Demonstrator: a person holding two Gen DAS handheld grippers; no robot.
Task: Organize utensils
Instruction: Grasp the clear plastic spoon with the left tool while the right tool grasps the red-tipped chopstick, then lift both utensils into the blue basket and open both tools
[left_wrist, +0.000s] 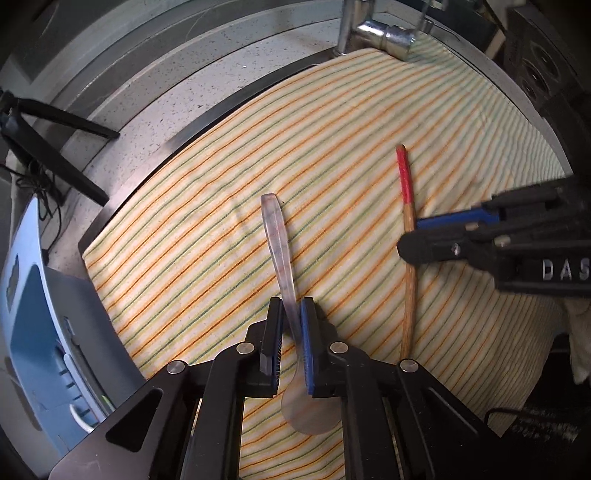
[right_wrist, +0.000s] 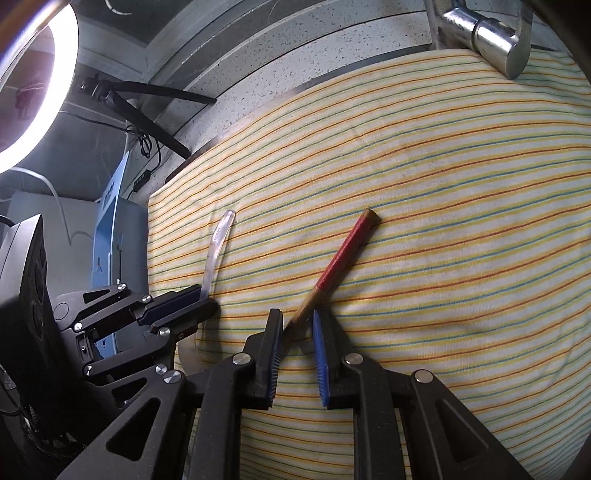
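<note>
Clamping a clear plastic spoon (left_wrist: 275, 236) at the neck, just above the bowl: left gripper (left_wrist: 291, 306), jaws almost fully closed, pads pressed on both sides of the thin plastic. Bowl nearest, handle pointing away, flat on the cloth; grip close to the bowl, probably for a balanced lift. Beside it, right gripper (right_wrist: 297, 321), jaws narrow but not closed, straddling the bare shaft of a wooden utensil (right_wrist: 347, 247). One pad against the wood, the other seemingly a little apart, so not judged a firm hold yet. Red-painted end farther out, angled away. Both utensils lying on the striped cloth (right_wrist: 443, 184), near each other, not touching. Judged purpose: one tool per utensil, for gathering or aligning the two as a pair. Cloth spread over a speckled counter (right_wrist: 258, 74), likely as padding. Farthest: chrome faucet (right_wrist: 491, 33) at the cloth's far edge, ring light (right_wrist: 55, 92) off to one side.
</note>
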